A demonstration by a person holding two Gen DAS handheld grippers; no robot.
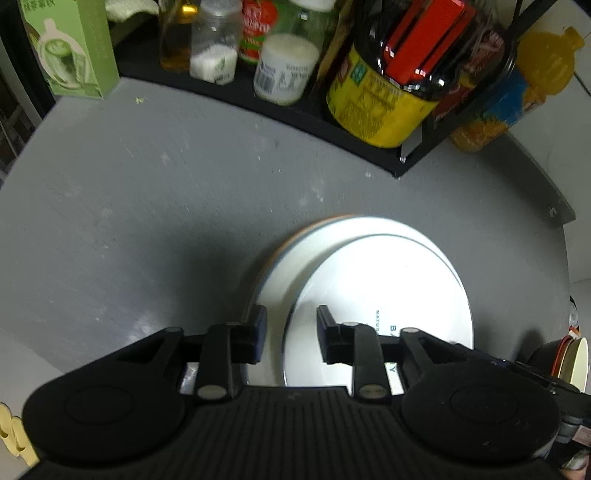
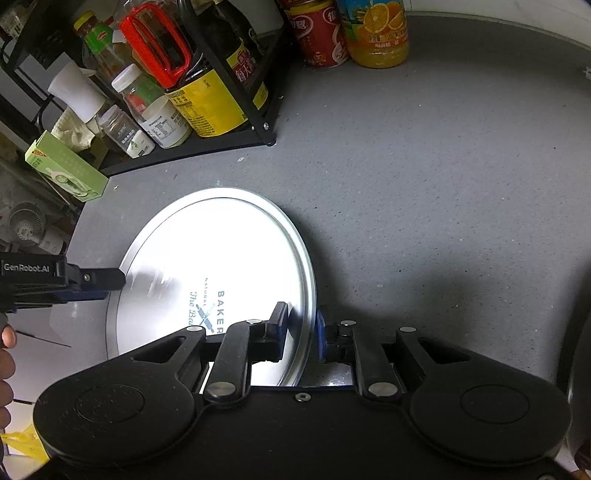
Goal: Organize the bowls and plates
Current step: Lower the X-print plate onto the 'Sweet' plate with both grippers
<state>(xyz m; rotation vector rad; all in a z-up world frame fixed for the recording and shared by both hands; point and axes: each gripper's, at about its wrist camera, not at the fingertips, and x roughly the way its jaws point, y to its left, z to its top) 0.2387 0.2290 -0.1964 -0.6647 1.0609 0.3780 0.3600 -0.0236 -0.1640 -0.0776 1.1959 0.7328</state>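
Observation:
A white plate (image 1: 391, 280) with blue "BAKER" lettering lies on top of a stack of plates (image 1: 291, 254) on the grey counter; an orange rim shows under the stack. It also shows in the right wrist view (image 2: 221, 258). My left gripper (image 1: 291, 334) is open, its fingers straddling the top plate's left rim. In the right wrist view the left gripper (image 2: 110, 282) reaches in at the plate's left edge. My right gripper (image 2: 301, 332) has its fingers on either side of the plate's right rim, with a small gap.
A black rack (image 1: 306, 110) with bottles and jars stands at the back, also visible in the right wrist view (image 2: 207, 144). A green box (image 1: 70, 48), a juice bottle (image 2: 376, 33) and a red can (image 2: 317, 33) stand nearby. Stacked bowls (image 1: 569, 358) are at far right.

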